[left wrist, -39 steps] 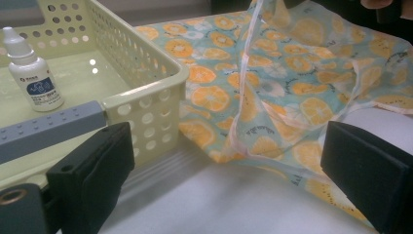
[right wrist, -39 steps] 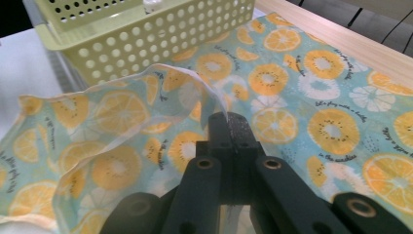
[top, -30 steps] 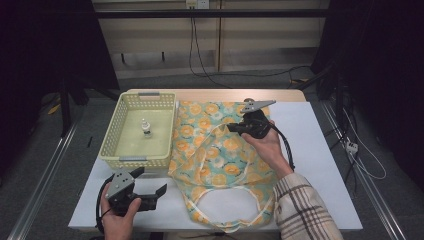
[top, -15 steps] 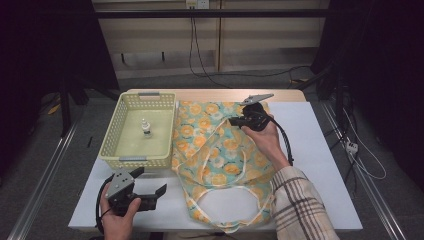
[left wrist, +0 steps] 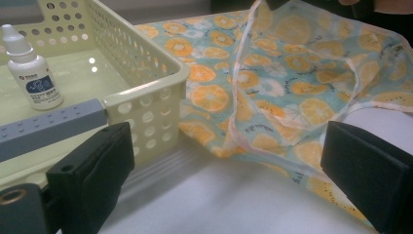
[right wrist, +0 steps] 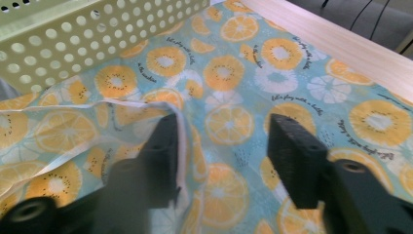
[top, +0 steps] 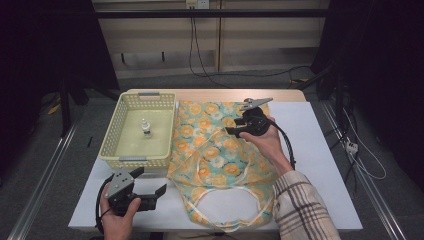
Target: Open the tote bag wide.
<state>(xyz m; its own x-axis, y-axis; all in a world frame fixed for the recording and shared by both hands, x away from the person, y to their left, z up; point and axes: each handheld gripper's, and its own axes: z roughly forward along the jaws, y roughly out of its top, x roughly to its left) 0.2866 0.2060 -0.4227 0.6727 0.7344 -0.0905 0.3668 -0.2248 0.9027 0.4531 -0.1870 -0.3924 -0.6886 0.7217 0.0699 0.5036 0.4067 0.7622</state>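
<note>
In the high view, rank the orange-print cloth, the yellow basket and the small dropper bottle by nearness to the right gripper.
From the right gripper:
1. Orange-print cloth, directly beneath it.
2. Yellow basket, beside the cloth on the left.
3. Dropper bottle, standing inside the basket, farther left.

A teal cloth (top: 220,155) printed with orange slices lies beside a pale yellow basket (top: 122,150).
</note>
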